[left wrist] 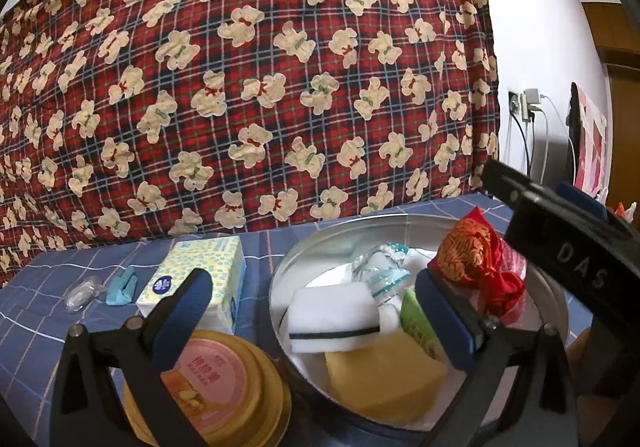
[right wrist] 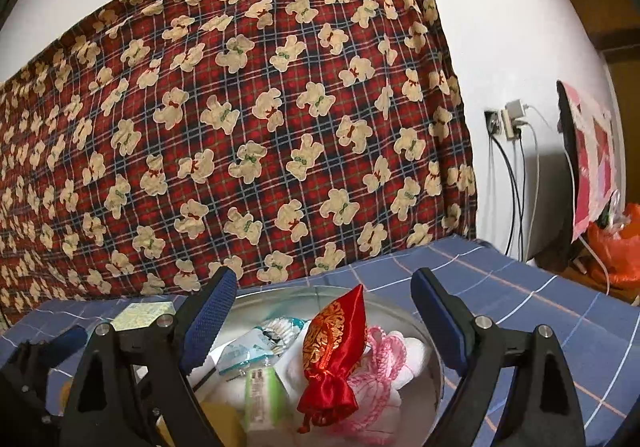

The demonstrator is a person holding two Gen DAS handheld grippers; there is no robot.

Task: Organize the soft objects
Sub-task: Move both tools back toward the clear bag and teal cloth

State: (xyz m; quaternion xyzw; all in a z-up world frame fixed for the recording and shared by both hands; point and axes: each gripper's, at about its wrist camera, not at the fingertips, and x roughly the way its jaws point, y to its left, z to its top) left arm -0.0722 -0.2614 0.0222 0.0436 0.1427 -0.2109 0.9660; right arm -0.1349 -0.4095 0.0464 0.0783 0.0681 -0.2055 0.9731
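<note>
nearest my left lens sat a round yellow tub with a pink printed lid (left wrist: 208, 383), low between the left gripper (left wrist: 316, 311) fingers but not pinched; jaws spread wide, nothing held.

beside it, a round silver metal tin (left wrist: 280, 279) on the blue checked tablecloth (left wrist: 48, 311). i judged the tin to be the collecting place, since the soft things lay heaped inside: white sponge block with a dark stripe (left wrist: 332, 319), yellow sponge slab (left wrist: 380, 379), green packet (left wrist: 416, 323), clear plastic wrappers (left wrist: 380, 267).

right gripper (right wrist: 324, 319) hung over the tin, jaws released and apart. red satin pouch with gold brocade (right wrist: 332, 355) lay between the fingers, touching neither; it rested slanted, tied neck toward the lens, on a pink crocheted piece (right wrist: 380, 371).

still outside, left of the tin: pale yellow dotted tissue pack (left wrist: 200, 279), small teal folded piece (left wrist: 120, 285), small clear bit (left wrist: 82, 291). i reckoned these were left to gather; the tissue pack seemed the easiest grab.
</note>
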